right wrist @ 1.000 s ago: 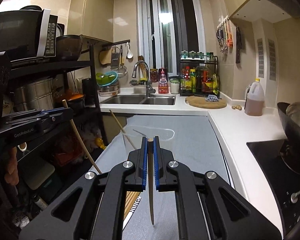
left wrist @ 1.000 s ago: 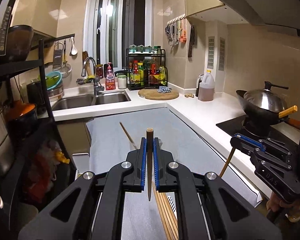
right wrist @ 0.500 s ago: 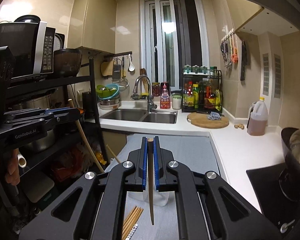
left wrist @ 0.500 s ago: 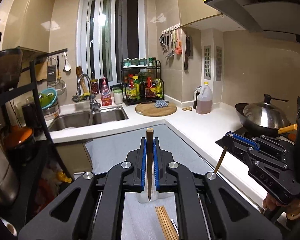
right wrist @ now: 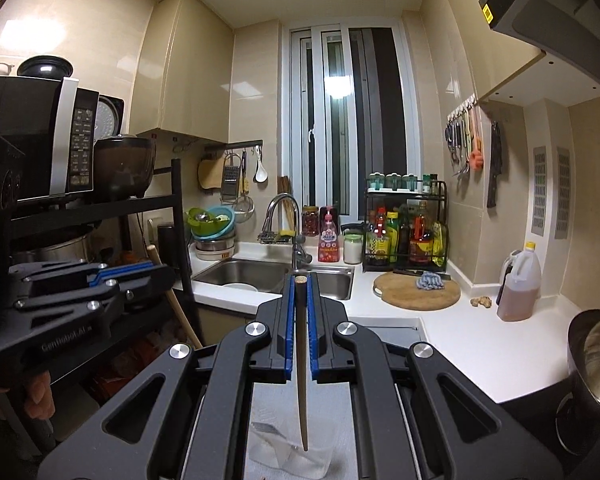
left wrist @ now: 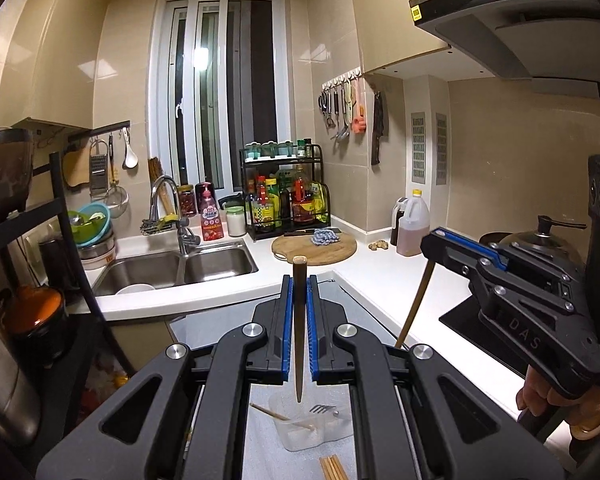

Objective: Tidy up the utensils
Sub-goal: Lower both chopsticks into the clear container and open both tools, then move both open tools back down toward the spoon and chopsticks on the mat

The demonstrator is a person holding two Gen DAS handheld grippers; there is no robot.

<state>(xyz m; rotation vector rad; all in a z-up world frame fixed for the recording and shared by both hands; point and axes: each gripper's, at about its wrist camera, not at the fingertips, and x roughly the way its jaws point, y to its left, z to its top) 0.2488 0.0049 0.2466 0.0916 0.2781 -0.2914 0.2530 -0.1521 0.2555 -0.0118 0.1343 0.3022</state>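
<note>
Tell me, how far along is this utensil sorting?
Partly done. The clear plastic container on the counter already holds a metal fork and one light wooden chopstick. In hand: the left gripper and the right gripper each clamp a dark wooden chopstick, tip down above the container. Left: a bundle of light chopsticks lying beside it.

It was a small home kitchen: a double steel sink (left wrist: 176, 272) under a window (right wrist: 348, 120), a condiment rack (left wrist: 286, 196), a microwave (right wrist: 40, 136), a range hood (left wrist: 520, 28) above a lidded wok (left wrist: 540, 242).
</note>
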